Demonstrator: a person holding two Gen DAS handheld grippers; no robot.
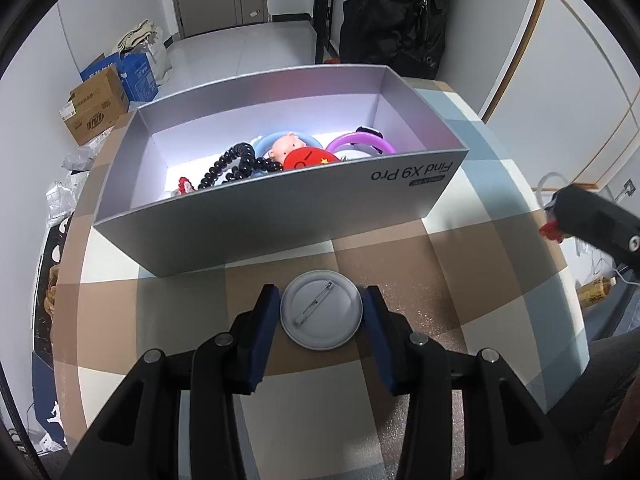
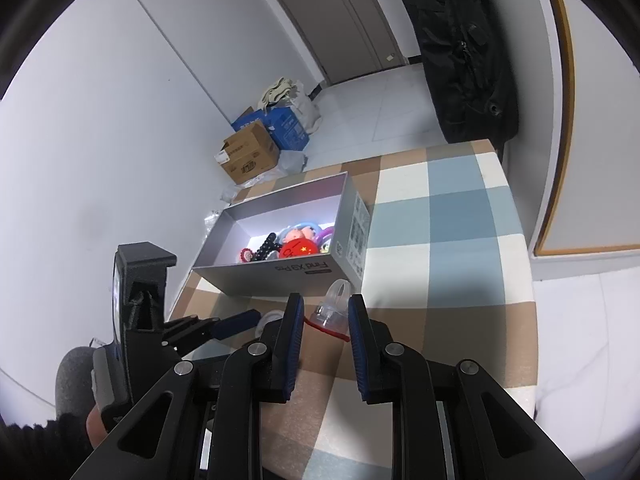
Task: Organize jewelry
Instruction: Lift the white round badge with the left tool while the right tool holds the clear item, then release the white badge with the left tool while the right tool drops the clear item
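Observation:
A round grey pin badge [image 1: 321,311] lies back-up on the checkered tablecloth [image 1: 460,240], just in front of the grey box [image 1: 280,204]. My left gripper [image 1: 321,300] is open, its blue pads on either side of the badge and close to its rim. The box holds black beads [image 1: 236,164], a doll [image 1: 286,146], a red piece [image 1: 306,158] and a purple ring [image 1: 358,142]. My right gripper [image 2: 323,312] is open around a clear plastic piece with a red string [image 2: 332,312], beside the box [image 2: 288,268]. The right gripper also shows in the left wrist view [image 1: 592,220].
Cardboard boxes [image 1: 98,104] and bags lie on the floor beyond the table's far left. A black bag [image 2: 460,52] hangs at the far side. The table edge runs close on the right [image 2: 528,280]. My left gripper also shows in the right wrist view [image 2: 236,326].

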